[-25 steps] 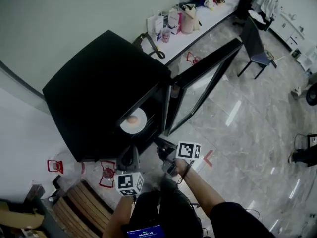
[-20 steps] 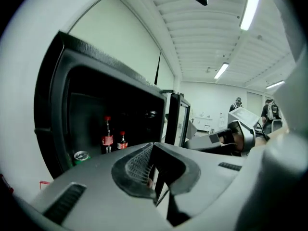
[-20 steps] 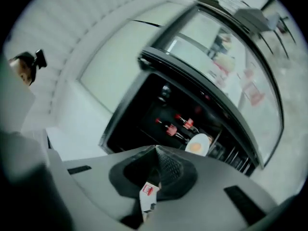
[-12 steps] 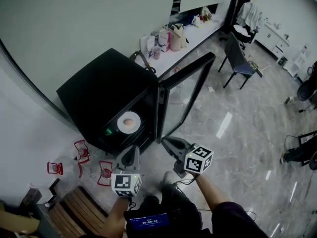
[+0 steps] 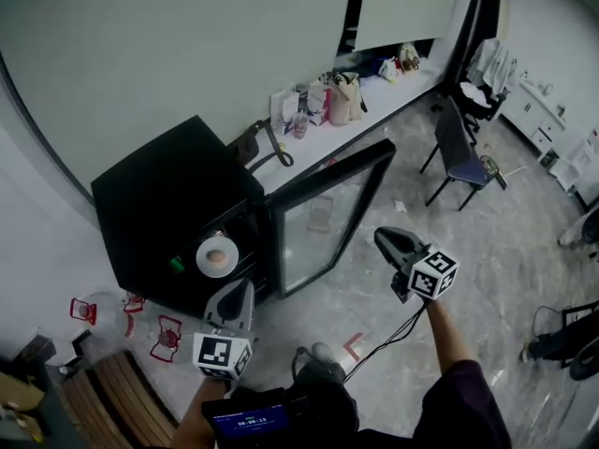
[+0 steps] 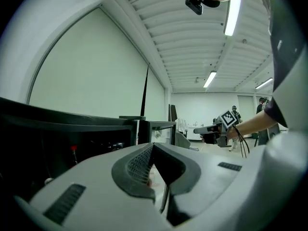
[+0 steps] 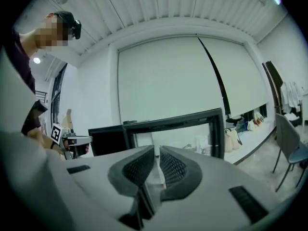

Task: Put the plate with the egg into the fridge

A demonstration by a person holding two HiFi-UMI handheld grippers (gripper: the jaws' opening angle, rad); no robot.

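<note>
Jaws of both grippers are closed with nothing between them. Count: two grippers, neither touching the fridge [image 5: 154, 204]. Left gripper [image 5: 240, 290] hangs low in front of it. Right gripper [image 5: 389, 240] is out past the one glass door [image 5: 328, 215], which stands open. One plate [image 5: 202, 253] carrying one egg [image 5: 217, 256] sits inside the fridge.

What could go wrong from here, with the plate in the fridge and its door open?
1. The plate with the egg seems to sit near the front of the fridge shelf. Swinging the glass door shut hard might jolt it and roll the egg.
2. The cable hanging from the right hand-held gripper trails by the person's feet and could snag.
</note>
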